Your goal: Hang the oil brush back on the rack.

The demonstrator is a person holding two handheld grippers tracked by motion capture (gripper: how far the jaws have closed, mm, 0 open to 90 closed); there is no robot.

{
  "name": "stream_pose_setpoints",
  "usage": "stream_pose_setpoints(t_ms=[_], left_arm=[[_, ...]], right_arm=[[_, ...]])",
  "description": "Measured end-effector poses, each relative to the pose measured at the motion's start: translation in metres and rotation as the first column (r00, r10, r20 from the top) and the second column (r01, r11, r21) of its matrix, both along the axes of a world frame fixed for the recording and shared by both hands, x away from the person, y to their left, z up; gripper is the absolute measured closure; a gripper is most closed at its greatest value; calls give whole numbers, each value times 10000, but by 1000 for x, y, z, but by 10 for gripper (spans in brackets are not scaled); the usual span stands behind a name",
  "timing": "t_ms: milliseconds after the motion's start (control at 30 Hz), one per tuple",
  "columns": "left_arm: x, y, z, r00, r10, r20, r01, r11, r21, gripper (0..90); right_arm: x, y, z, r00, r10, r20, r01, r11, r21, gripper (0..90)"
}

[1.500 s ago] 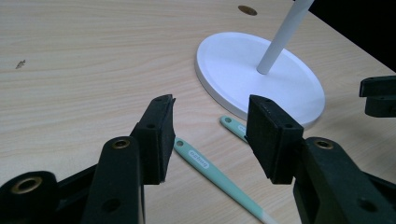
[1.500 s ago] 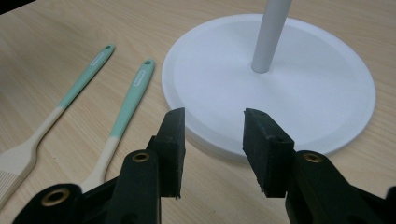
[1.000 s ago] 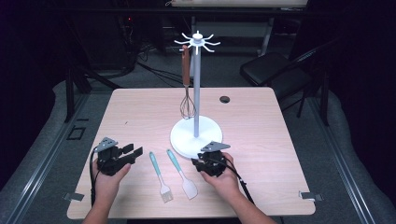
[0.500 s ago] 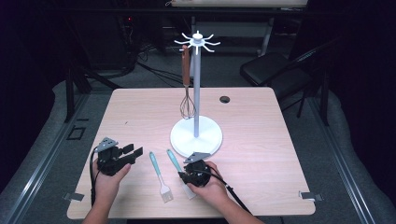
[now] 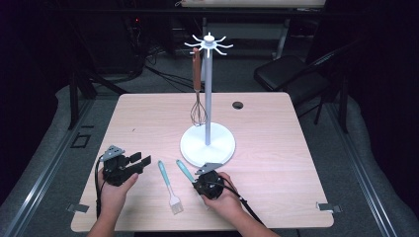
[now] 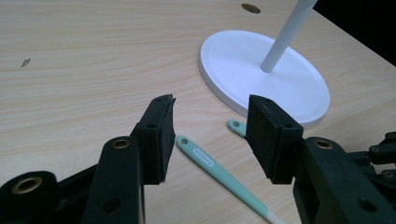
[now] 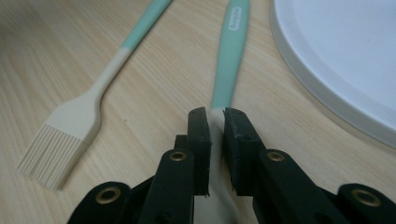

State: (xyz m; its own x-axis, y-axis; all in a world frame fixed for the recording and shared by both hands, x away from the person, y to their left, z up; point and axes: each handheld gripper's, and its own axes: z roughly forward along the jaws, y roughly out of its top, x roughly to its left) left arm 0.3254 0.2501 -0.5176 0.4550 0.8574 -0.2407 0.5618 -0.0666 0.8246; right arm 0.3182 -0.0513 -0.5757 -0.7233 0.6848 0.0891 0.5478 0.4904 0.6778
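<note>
At lower left of the high view the left gripper [image 5: 139,162] rests with its blocky black jaws spread, nothing between them. Right of it lies a flat-bristled pastry brush [image 5: 168,186]. Lower centre, the right gripper [image 5: 201,178], jaws just closing, pinches the spatula [image 7: 229,56] at its smooth mint handle's pale neck, beside the round white stand base [image 5: 207,144].

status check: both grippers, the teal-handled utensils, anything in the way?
Right gripper just closed on teal-handled spatula. Left gripper open, empty. Teal-handled basting brush alongside, apart. White stand base close beside.
</note>
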Motion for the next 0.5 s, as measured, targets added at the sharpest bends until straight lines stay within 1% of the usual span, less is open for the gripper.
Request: stream_pose_setpoints(t_ms=[67,100,233,267,367,467,500], left_arm=[[0,0,0,10000,-5,5,5,10000,11,518],[0,0,0,10000,-5,9,5,10000,10,518],[0,0,0,10000,24,6,-24,10000,-10,518],[0,0,0,10000,21,-9,-21,10000,-3,518],[0,-1,0,10000,26,24,-26,10000,-11,519],[-1,-3,0,10000,5,71,-5,10000,0,519],[-1,-3,0,10000,-21,36,20,10000,40,519]], right_arm=[[-1,-6,0,10000,78,19,-78,10000,-33,814],[-3,-11,0,9999,123,-33,-123,9999,-3,815],[-11,-33,1,9994,331,53,-330,9993,-184,816],[-14,-40,1,9994,348,50,-347,9993,-164,817],[-20,-56,2,9983,526,234,-517,9979,-385,817],[-25,-75,5,9984,540,182,-524,9956,-775,817],[-26,-81,5,9986,500,193,-483,9955,-813,817]])
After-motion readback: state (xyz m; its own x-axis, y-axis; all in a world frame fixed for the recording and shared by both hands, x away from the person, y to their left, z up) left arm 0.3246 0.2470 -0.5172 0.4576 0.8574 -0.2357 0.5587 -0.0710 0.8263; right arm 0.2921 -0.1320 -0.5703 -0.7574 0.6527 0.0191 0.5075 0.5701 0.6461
